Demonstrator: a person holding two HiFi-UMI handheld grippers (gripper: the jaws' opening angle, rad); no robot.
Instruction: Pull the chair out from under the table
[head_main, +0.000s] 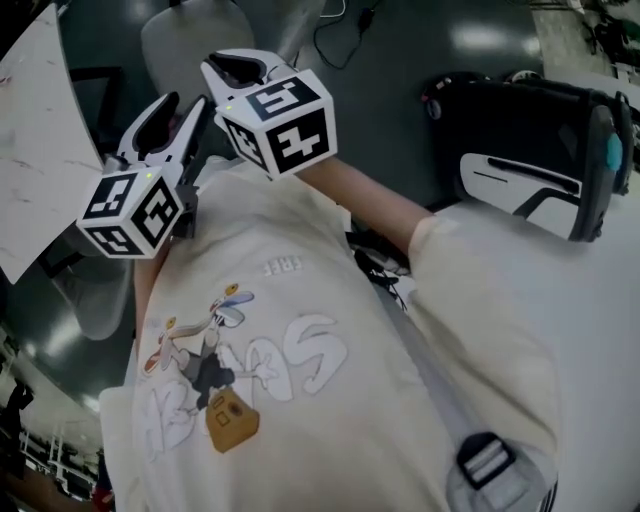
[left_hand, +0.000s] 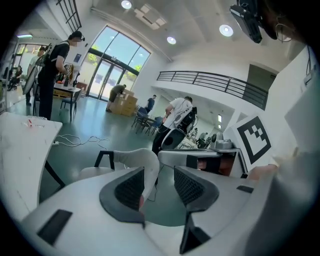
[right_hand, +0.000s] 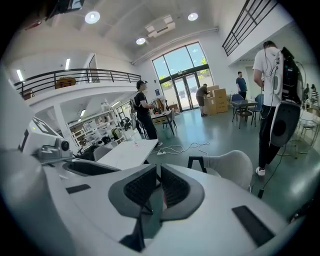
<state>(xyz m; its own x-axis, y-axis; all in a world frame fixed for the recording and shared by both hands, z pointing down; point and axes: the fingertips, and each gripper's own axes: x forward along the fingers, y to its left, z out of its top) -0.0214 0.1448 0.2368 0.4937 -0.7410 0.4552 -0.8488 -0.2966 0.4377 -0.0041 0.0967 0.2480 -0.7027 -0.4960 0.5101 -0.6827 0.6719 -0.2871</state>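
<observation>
Left gripper (left_hand: 159, 172): jaws wide apart, nothing between them. Right gripper (right_hand: 158, 172): jaws all but together, holding nothing. The grey shell chair (head_main: 190, 40) stands beside the white table (head_main: 35, 150). In the head view it sits at 12 o'clock of both grippers, apart from them and untouched.

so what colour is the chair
Chair: light grey seat, black legs; best in the right gripper view.
</observation>
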